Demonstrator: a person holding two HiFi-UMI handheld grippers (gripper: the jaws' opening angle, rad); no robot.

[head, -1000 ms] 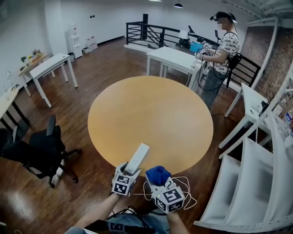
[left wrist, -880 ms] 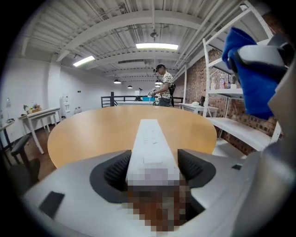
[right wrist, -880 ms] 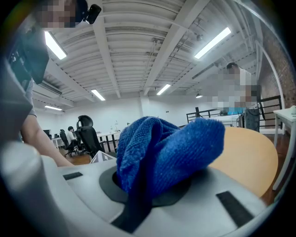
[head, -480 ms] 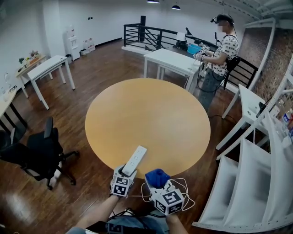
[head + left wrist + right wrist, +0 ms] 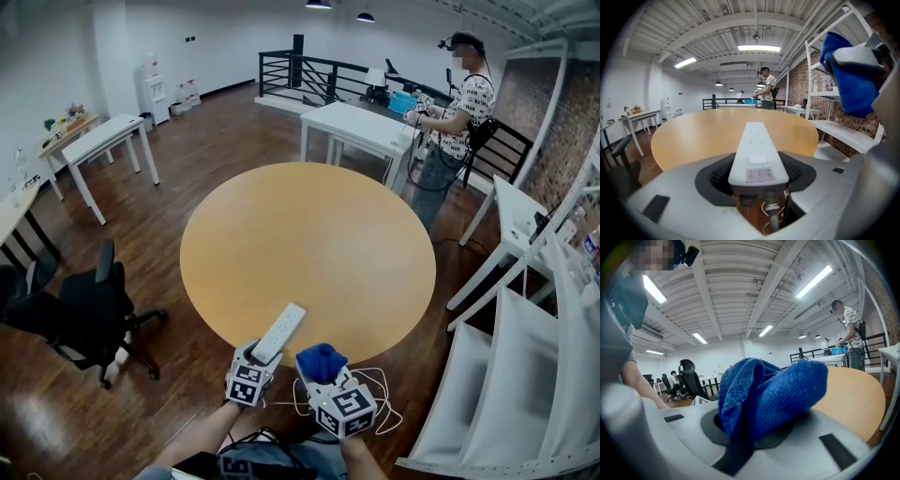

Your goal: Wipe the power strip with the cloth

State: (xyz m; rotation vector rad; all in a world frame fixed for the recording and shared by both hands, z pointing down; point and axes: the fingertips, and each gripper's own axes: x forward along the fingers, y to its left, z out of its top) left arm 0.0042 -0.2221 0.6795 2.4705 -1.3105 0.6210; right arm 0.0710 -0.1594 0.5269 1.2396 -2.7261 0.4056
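The power strip (image 5: 758, 150) sits clamped between left fingers (image 5: 714, 179), cloth (image 5: 764, 397) between right fingers (image 5: 708, 426)

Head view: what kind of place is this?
Probably an open-plan office or lab workspace: a round table, white desks spread around it, an office chair, and a railing at the far end.

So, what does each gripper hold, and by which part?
Left gripper, jaws just tightened: power strip, by its cord end. Right gripper: cloth, bunched between jaws.
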